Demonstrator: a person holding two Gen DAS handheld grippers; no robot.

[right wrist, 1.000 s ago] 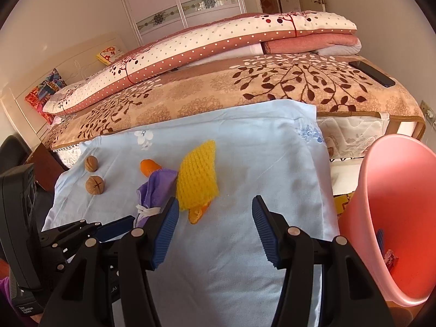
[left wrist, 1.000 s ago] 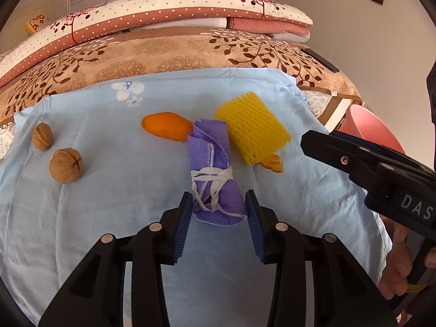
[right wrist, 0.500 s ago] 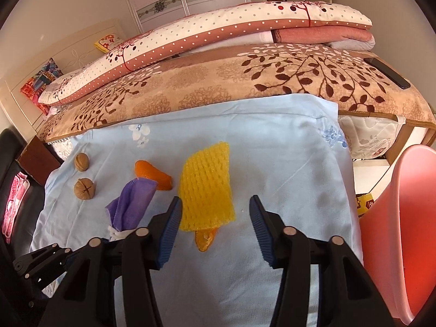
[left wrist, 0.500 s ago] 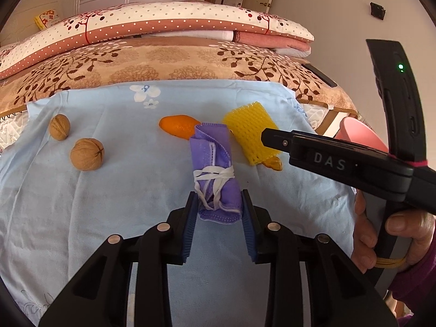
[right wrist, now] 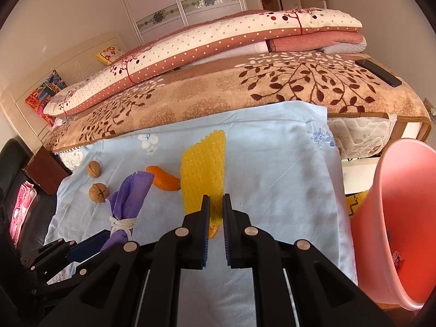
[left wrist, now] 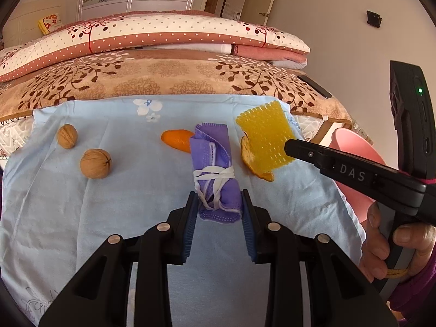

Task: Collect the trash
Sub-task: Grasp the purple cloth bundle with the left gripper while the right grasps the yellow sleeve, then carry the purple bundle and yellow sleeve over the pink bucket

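Observation:
My left gripper [left wrist: 219, 204] is shut on the near end of a rolled purple face mask [left wrist: 215, 169] tied with its white straps, lifted off the light blue cloth [left wrist: 136, 204]; the mask also shows in the right wrist view [right wrist: 128, 204]. My right gripper [right wrist: 216, 207] is shut on the near edge of a yellow foam fruit net [right wrist: 203, 174], seen raised in the left wrist view [left wrist: 265, 139] with an orange peel piece [left wrist: 252, 160] hanging at it. Another orange peel [left wrist: 177, 139] lies on the cloth. A pink bin [right wrist: 400, 218] stands at the right.
Two walnuts [left wrist: 95, 163] [left wrist: 67, 136] lie on the cloth's left side. Folded quilts [left wrist: 152, 35] are stacked on the bed behind. A dark phone [right wrist: 378, 72] lies on the brown blanket at the far right. A black chair [right wrist: 16, 190] stands left.
My left gripper closed on the purple mask and lifted it. My right gripper moved over the yellow foam net, closed on its near edge and raised it with a peel piece.

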